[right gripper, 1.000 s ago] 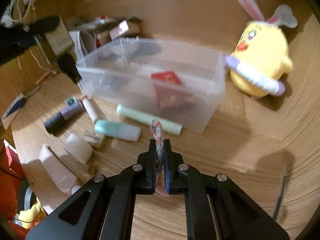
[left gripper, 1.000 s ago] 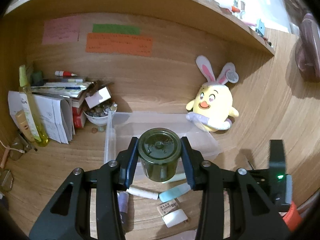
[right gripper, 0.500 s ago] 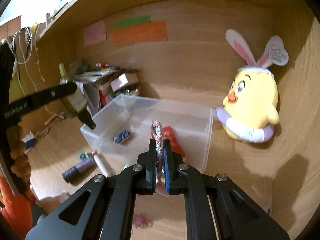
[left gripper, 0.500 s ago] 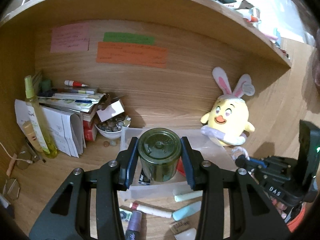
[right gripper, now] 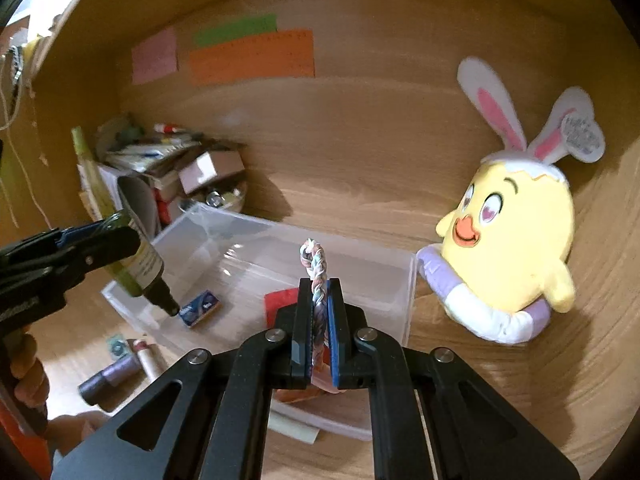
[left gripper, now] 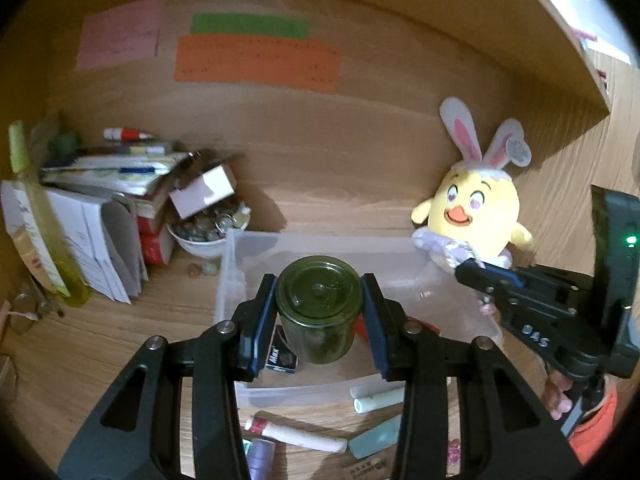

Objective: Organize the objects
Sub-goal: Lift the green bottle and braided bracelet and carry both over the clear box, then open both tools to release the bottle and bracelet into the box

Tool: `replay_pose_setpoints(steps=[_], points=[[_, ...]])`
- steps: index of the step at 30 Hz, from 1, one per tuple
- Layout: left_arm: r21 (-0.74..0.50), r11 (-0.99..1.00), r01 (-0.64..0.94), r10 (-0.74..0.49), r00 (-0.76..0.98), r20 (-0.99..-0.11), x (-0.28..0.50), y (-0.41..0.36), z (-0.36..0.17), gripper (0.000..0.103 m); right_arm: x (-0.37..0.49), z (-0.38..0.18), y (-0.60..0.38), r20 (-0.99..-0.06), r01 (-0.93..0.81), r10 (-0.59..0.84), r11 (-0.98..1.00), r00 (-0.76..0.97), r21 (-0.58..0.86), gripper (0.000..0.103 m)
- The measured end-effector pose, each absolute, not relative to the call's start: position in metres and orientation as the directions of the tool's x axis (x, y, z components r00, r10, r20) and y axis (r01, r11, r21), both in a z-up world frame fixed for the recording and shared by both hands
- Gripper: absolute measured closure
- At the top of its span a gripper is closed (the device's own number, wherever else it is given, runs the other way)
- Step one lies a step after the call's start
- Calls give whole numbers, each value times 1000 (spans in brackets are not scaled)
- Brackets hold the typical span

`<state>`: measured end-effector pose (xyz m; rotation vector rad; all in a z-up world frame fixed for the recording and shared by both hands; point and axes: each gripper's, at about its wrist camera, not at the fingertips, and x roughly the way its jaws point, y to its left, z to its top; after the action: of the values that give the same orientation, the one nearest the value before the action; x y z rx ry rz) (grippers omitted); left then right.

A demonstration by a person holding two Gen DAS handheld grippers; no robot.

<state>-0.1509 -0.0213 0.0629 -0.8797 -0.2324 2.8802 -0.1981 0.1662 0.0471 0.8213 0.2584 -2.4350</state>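
Over clear bin | L hand-held gripper grips green jar | R hand-held gripper pinches braided band

Left wrist view looking forward and down along its fingers from close above the clear plastic bin, right wrist view angled from the bin's right front corner, both sharing the bin, plush chick and orange paper strip on the back wall
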Motion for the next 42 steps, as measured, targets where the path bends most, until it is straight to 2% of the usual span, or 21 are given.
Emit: replay_pose_setpoints(steps=[12, 20, 22, 26, 28, 31, 36, 38, 42], points=[[-282, -951, -128, 282, -733, -619, -175, -14, 33, 62, -217, 9, 155, -676, 543, -359, -836, -643, -72, 98], [-273, -958, -91, 253, -719, -647, -179, -19, 24, 62, -214, -1, 143, -692, 565, -342, -818, -635, -114, 97], [-275, -959, -76, 244, -718, -652, -179, -22, 24, 59, -213, -2, 141, -691, 571, -348, -813, -634, -114, 97], [-267, -963, -45, 214, -731, -648, -176, -28, 24, 43, -213, -1, 142, -693, 584, -369, -806, -619, -93, 97], [-270, -962, -41, 211, -738, -641, -173, -30, 26, 40, -213, -1, 141, -696, 590, -376, -803, -611, -84, 97], [-270, -962, -43, 209, -751, -626, -168, -32, 32, 36, -215, -2, 141, -706, 603, -397, -796, -586, -54, 89], [-204, -978, -35, 154, -780, -607, -158, -27, 41, 28, -213, -1, 141, -702, 609, -411, -792, -581, -41, 65], [-176, -984, -38, 138, -789, -599, -153, -22, 44, 28, -211, 1, 141, -697, 612, -418, -790, -582, -37, 60], [-139, -990, -32, 108, -803, -587, -145, -18, 50, 21, -208, 4, 141, -688, 615, -419, -787, -593, -50, 58]])
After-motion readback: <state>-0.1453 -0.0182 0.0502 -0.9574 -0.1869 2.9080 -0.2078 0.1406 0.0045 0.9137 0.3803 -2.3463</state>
